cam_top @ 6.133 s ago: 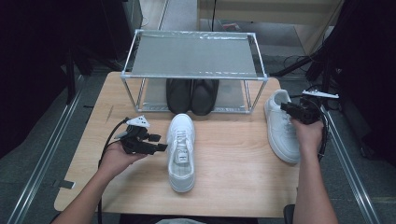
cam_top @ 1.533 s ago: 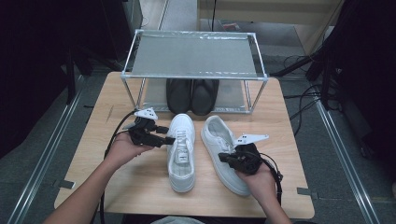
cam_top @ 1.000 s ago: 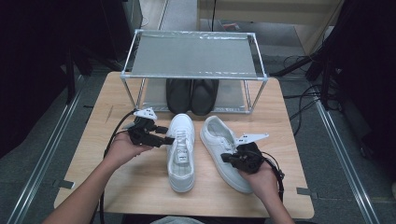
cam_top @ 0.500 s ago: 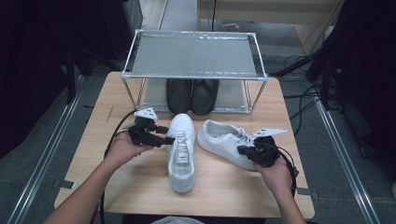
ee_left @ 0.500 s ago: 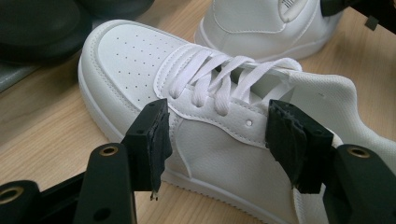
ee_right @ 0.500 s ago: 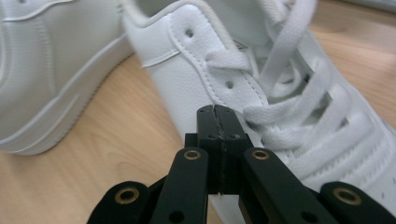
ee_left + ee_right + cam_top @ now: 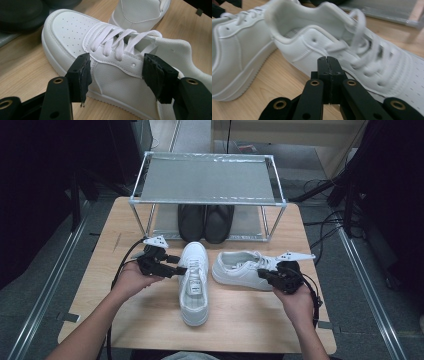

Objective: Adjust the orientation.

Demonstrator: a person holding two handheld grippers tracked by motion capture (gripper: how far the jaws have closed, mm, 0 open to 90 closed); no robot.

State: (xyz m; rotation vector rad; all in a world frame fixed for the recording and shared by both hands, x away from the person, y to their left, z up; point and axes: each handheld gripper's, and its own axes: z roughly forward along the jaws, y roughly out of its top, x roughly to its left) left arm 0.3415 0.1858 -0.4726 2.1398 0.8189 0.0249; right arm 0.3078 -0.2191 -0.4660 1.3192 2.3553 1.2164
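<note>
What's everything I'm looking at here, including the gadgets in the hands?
white sneakers: two; one upright at mid table, toe toward the rack; one to its right, lying crosswise.
black shoes: two, side by side under the rack.
rack: one, metal frame with grey top shelf, far side of table.
table: one, light wood.
left gripper: black, fingers open beside the upright sneaker.
right gripper: black, fingers shut, against the crosswise sneaker.

No text, label, brand, number or sign can be read on anything here.
</note>
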